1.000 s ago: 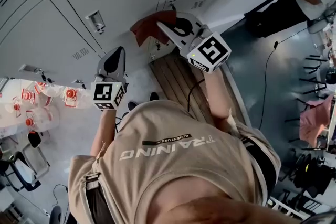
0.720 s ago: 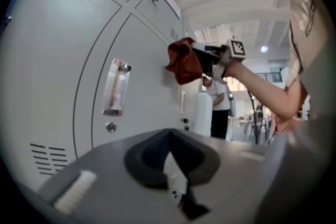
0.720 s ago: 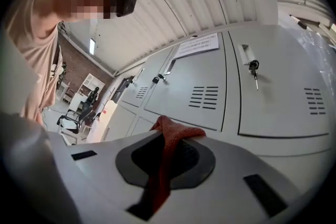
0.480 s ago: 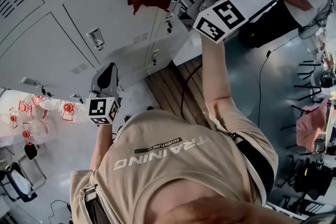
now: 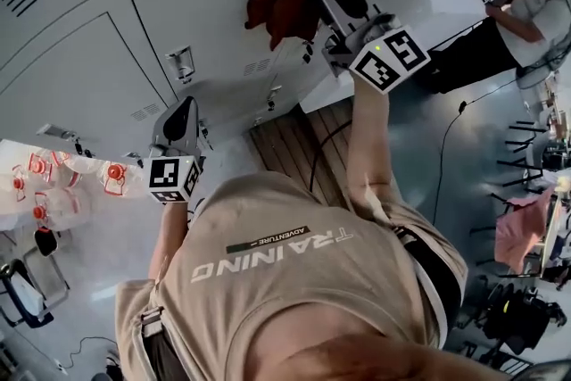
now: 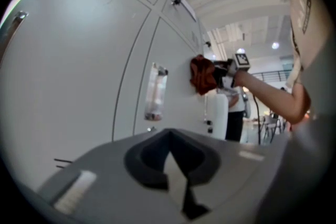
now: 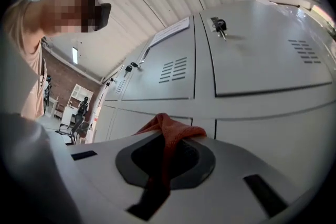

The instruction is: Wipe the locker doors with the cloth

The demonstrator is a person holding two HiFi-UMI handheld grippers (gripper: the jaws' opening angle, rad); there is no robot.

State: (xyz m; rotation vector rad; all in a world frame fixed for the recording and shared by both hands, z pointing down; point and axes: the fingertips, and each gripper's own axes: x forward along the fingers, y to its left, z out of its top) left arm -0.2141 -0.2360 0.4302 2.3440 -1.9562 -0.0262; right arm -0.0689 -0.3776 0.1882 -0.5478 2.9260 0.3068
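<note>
Head view: right gripper (image 5: 326,0) holds a red cloth (image 5: 285,3) at its tip against a grey locker door (image 5: 210,22); left gripper (image 5: 181,116) hangs well apart. Left gripper view: jaws together, empty. Right gripper view: jaws clamped on the cloth, bunched beyond them.

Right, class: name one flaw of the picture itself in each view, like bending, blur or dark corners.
Head view: locker doors bow like a fisheye. Left gripper view: black corners, left gripper soft. Right gripper view: same bowing; cloth slightly blurred up close.
</note>
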